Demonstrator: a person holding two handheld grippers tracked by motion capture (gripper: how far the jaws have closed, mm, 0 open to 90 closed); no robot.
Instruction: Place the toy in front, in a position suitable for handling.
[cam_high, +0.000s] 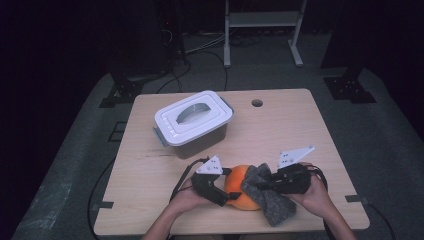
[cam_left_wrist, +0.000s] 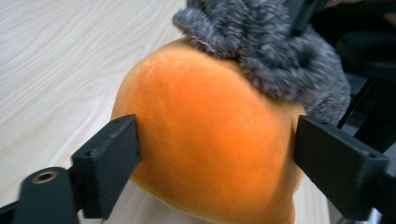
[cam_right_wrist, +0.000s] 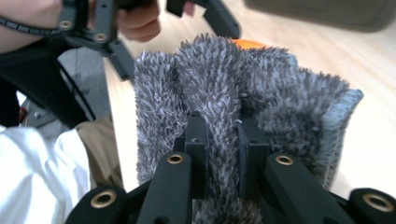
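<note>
Two claws are working on one orange plush ball (cam_high: 236, 192) near the front edge of the wooden worktop (cam_high: 150, 200). Farthest left and set back, a lidded grey storage box (cam_high: 194, 122) is sitting well apart from the action, seemingly waiting its turn. Next, the left claw (cam_high: 226, 199) is bracketing the ball with its jaws spread wide, one pad at each flank, apparently steadying it so it cannot roll; whether the pads are actually pressing is hard to tell. Over the ball's right side, a grey fuzzy cloth (cam_high: 265, 197) is lying draped, probably for wiping or wrapping. At the right, the right claw (cam_right_wrist: 223, 140) is pinching a fold of that cloth tightly between nearly closed jaws.
</note>
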